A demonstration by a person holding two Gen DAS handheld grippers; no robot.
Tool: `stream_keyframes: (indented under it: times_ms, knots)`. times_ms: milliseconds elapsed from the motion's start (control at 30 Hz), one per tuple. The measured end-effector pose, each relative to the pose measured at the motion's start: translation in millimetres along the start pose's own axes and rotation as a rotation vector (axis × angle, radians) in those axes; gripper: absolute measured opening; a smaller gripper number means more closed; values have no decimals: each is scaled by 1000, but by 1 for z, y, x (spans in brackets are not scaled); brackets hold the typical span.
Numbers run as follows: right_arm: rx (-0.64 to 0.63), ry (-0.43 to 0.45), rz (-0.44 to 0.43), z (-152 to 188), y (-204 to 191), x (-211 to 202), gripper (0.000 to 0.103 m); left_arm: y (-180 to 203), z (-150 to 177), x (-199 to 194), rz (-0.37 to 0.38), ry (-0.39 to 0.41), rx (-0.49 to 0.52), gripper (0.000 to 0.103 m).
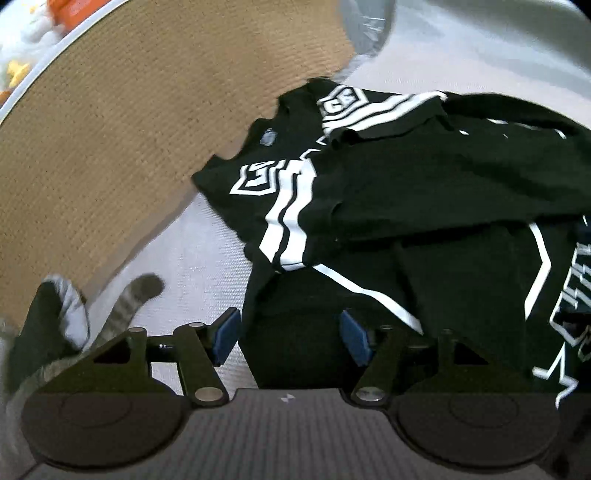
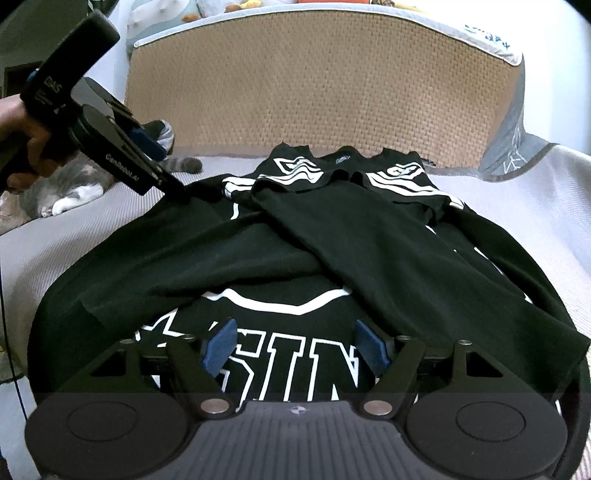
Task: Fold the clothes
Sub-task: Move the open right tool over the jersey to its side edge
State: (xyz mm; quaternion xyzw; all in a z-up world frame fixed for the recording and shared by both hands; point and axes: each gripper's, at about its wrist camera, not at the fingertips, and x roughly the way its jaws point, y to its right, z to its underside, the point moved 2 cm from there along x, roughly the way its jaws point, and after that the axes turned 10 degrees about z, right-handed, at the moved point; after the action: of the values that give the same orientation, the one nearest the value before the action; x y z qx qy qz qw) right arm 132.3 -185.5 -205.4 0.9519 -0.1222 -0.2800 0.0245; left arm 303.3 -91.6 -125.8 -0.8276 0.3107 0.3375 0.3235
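- Pale grey woven bedcover (image 2: 517,206) as the work surface, backed by a tan woven headboard (image 2: 314,92) with a light piped rim.
- Beyond the headboard, a shelf of blurred orange, yellow and white items (image 1: 33,22), too blurred to name.
- One grey printed cushion (image 2: 517,147) leaning at the headboard's right end.
- One black jersey (image 2: 295,229) with white stripes and lettering, spread on the bedcover, collar toward the headboard, both sleeves folded inward and crossing over the chest.
- One grey-and-white cat (image 2: 62,192) lying on the bedcover at the jersey's left, striped tail (image 1: 129,306) curled just beside the left tool.
- Two grippers: left gripper (image 1: 288,336) low at the jersey's left edge, blue pads spread wide, black cloth lying between them, not pinched.
- Right gripper (image 2: 295,347) over the lettered hem, pads equally wide apart, holding nothing.
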Motion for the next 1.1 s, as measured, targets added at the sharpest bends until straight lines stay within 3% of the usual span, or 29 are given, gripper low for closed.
stream_keyframes:
  times_ms: [67,267,567,733,1100]
  knots:
    - [-14,2,28,-2,1,-6,67,9,-1,-1,-33,5,59,64]
    - [-7,92,65,-8,11,-37,67,17,0,-2,-70,26,119,64]
    - [156,17,184,-11,66,-39,67,18,1,-7,-63,77,115,64]
    - [167,9,257,-12,94,-44,67,16,0,-6,-53,89,102,65]
    - [135,-126,375,9,141,-34,67,1,3,-10,-31,128,13,66]
